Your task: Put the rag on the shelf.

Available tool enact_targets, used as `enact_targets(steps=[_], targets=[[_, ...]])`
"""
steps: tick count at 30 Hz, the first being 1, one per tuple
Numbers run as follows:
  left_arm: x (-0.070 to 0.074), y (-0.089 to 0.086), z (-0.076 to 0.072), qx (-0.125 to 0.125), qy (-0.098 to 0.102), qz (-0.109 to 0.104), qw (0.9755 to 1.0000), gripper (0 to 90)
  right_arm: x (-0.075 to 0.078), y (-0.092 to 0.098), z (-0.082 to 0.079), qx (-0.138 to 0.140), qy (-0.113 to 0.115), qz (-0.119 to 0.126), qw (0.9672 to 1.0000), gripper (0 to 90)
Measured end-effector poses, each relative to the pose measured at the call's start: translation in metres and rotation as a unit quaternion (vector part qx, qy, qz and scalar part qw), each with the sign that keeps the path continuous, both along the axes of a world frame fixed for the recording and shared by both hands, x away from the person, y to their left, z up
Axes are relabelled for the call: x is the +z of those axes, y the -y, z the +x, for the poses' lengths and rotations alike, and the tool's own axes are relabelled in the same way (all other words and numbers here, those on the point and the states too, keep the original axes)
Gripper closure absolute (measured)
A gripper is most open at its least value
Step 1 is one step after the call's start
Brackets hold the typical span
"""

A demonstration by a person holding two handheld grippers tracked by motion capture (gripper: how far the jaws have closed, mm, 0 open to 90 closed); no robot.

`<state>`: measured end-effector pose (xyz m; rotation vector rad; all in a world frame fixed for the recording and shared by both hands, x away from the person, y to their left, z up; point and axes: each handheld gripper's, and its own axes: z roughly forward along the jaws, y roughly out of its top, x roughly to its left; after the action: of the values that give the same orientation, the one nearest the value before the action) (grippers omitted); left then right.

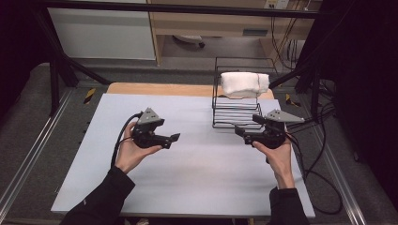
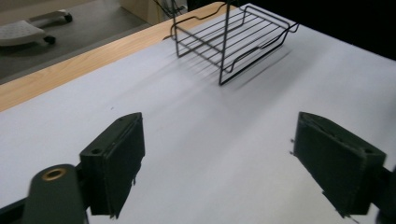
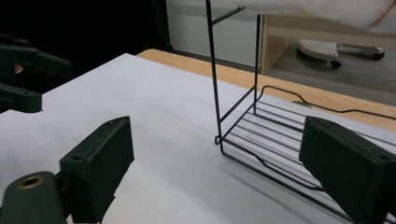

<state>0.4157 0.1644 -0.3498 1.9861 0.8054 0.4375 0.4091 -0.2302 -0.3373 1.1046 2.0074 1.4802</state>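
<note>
A black two-tier wire rack (image 1: 237, 98) stands at the back right of the pale table (image 1: 197, 183), with a folded white towel (image 1: 244, 83) on its upper shelf. My left gripper (image 1: 174, 139) is held left of centre, a little above the table and pointing right; its jaws stand open with nothing between them (image 2: 224, 140), facing the rack (image 2: 233, 37). My right gripper (image 1: 241, 131) hovers by the rack's front corner, pointing left, open and holding nothing (image 3: 219, 140). The rack's lower shelf (image 3: 266, 135) lies just ahead of it, and the left gripper (image 3: 28, 79) shows far off.
The wooden table edge (image 1: 159, 89) runs along the back. Cables (image 1: 324, 154) trail off the right side. A chair base (image 1: 187, 41) and cabinets stand on the floor behind. Metal frame posts (image 1: 54, 79) flank the table.
</note>
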Motion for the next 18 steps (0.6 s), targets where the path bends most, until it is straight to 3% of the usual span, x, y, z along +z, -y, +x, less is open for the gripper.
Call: enact_targets(steps=[5, 9, 18], targets=[[-0.018, -0.029, -0.017, 0.022, 0.000, 0.004, 0.9998, 8.0, -0.015, 0.001, -0.005, 0.007, -0.016, 0.000, 0.9998, 5.4], [-0.033, -0.048, -0.028, 0.036, -0.006, -0.009, 0.9993, 7.2, -0.026, 0.003, -0.011, 0.016, -0.021, -0.010, 0.9996, 4.1], [-0.061, -0.083, -0.048, 0.044, -0.024, -0.003, 0.9987, 5.7, -0.057, 0.009, -0.024, 0.024, -0.056, -0.019, 0.9980, 1.7]])
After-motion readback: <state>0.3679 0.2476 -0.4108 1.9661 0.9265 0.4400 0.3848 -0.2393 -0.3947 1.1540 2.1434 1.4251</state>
